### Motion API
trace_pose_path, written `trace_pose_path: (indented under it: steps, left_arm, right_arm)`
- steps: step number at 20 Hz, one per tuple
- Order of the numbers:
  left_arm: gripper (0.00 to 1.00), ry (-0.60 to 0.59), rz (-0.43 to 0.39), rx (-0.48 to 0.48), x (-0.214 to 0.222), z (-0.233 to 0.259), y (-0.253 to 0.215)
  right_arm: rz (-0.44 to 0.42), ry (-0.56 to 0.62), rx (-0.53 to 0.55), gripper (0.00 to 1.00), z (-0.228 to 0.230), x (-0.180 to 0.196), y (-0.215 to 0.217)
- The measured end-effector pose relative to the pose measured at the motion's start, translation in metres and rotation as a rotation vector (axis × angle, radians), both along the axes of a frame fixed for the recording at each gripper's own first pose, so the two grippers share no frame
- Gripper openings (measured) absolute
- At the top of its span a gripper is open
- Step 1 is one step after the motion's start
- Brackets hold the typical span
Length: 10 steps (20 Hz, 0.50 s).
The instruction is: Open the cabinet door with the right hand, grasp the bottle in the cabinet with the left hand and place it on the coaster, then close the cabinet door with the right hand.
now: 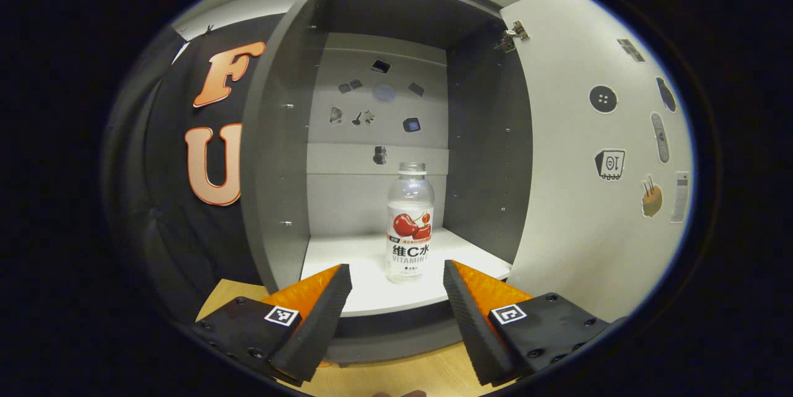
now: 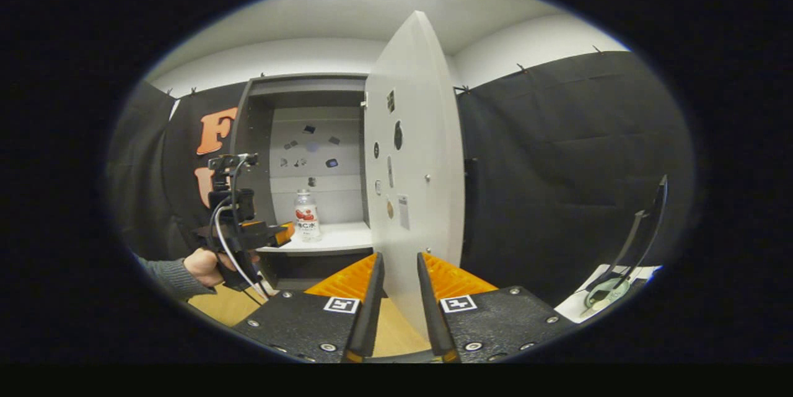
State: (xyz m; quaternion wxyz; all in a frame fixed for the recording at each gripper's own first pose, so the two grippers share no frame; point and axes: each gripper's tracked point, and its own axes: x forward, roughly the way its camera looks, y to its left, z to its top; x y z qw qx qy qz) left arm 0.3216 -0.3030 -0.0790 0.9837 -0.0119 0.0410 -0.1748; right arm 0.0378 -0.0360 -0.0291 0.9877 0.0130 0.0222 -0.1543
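Wooden counter (image 1: pixel 396 378) is lying nearest, under the cabinet (image 1: pixel 279 155). Left gripper (image 1: pixel 396 279) is hovering w/ fingers spread apart just in front of the cabinet shelf (image 1: pixel 347 261). Bottle (image 1: pixel 409 223) is standing upright on that shelf, nothing blocking it. Right gripper (image 2: pixel 399 273) is sitting astride the open cabinet door (image 2: pixel 415 155) edge; can't tell if pressing. Stickers are dotting the cabinet's back wall; black cloth is hanging beyond.

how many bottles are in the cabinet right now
1. The bottle stands upright on the cabinet shelf, right of centre, just ahead of the open left hand-held gripper. Nothing else stands on that shelf; the space under it is out of sight.
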Motion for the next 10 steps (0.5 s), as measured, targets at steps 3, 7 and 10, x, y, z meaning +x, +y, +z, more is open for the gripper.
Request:
trace_pose_path:
  steps: [3, 7, 10]
  left_arm:
    - [0.97, -0.025, -0.027, 0.005, 0.025, 0.008, -0.016]
    - [0.97, -0.054, -0.038, 0.017, 0.059, 0.015, -0.031]
    - [0.97, -0.061, -0.032, 0.025, 0.083, 0.017, -0.038]
  right_arm:
    - [0.0, 0.036, 0.048, 0.36, -0.019, 0.022, 0.012]
    - [-0.012, 0.074, 0.056, 0.36, -0.03, 0.042, 0.02]
    - [-0.013, 0.092, 0.051, 0.36, -0.033, 0.056, 0.021]
